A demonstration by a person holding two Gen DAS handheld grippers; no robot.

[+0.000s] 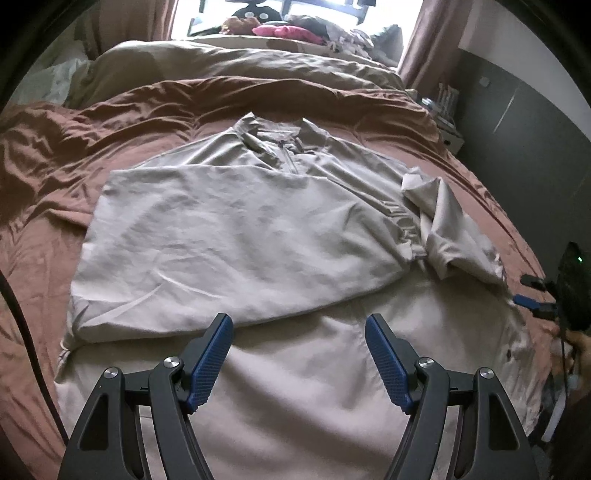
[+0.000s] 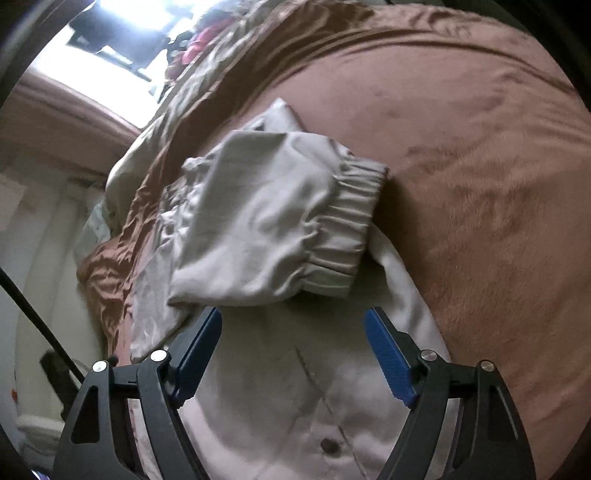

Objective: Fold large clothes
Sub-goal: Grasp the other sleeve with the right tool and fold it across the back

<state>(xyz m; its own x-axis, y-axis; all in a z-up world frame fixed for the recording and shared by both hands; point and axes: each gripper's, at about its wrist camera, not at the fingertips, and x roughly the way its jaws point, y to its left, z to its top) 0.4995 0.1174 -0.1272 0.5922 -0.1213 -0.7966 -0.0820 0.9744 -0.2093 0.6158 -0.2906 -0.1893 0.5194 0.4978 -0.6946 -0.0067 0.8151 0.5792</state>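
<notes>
A large beige jacket (image 1: 236, 229) lies spread on a brown bed cover (image 1: 55, 158), collar far, its left side folded across the body. My left gripper (image 1: 299, 325) is open and empty above the jacket's lower body. The right sleeve lies crumpled at the jacket's right side (image 1: 443, 225). In the right wrist view the sleeve (image 2: 266, 221) with its elastic cuff (image 2: 351, 221) lies just ahead of my right gripper (image 2: 293, 317), which is open and empty above the jacket's front with a snap button (image 2: 330, 445). The right gripper shows at the left wrist view's right edge (image 1: 532, 295).
A bunched beige duvet (image 1: 240, 62) lies at the bed's far end below a window sill with piled clothes (image 1: 288, 29). A dark wardrobe (image 1: 517, 122) and a small nightstand (image 1: 447, 122) stand right of the bed. A black cable (image 1: 22, 332) hangs at left.
</notes>
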